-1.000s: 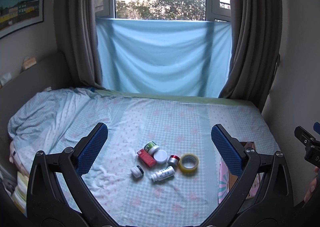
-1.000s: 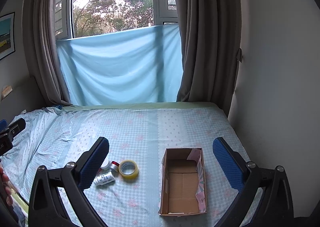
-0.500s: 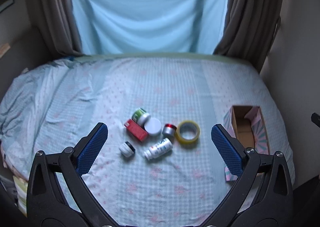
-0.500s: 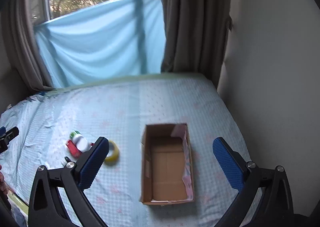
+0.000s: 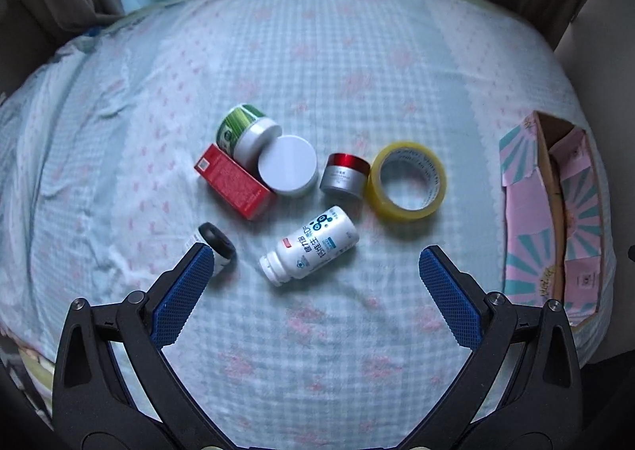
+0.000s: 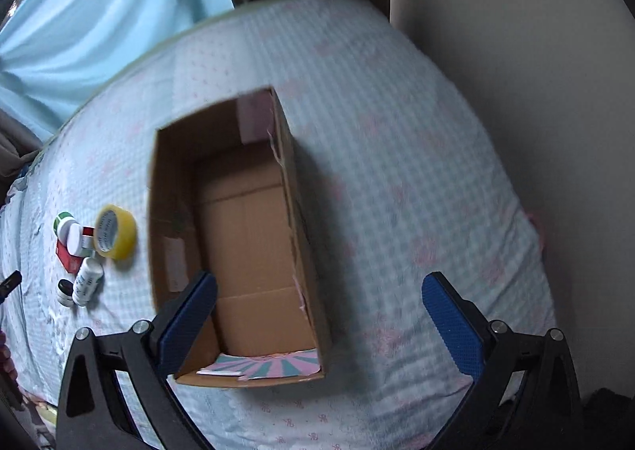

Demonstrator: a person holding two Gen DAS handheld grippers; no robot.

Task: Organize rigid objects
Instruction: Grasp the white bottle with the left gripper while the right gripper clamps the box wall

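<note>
A cluster of small items lies on the checked bedsheet in the left wrist view: a white pill bottle (image 5: 311, 245) on its side, a red box (image 5: 234, 182), a green-labelled jar (image 5: 246, 132), a white-lidded jar (image 5: 287, 166), a silver jar with a red lid (image 5: 344, 176), a yellow tape roll (image 5: 408, 180) and a small black-capped jar (image 5: 214, 243). My left gripper (image 5: 313, 275) hangs open just in front of the pill bottle, its left fingertip (image 5: 186, 283) overlapping the small jar. My right gripper (image 6: 317, 311) is open above the empty cardboard box (image 6: 246, 235).
The cardboard box (image 5: 555, 211) with pink and teal outer sides lies at the right edge of the bed. The same cluster, with the tape roll (image 6: 115, 231), lies left of the box in the right wrist view. Curtains and a wall border the bed.
Both grippers have dropped lower and tilted down toward the bed. The left one has closed in on the item cluster; the right one has moved over the cardboard box.
</note>
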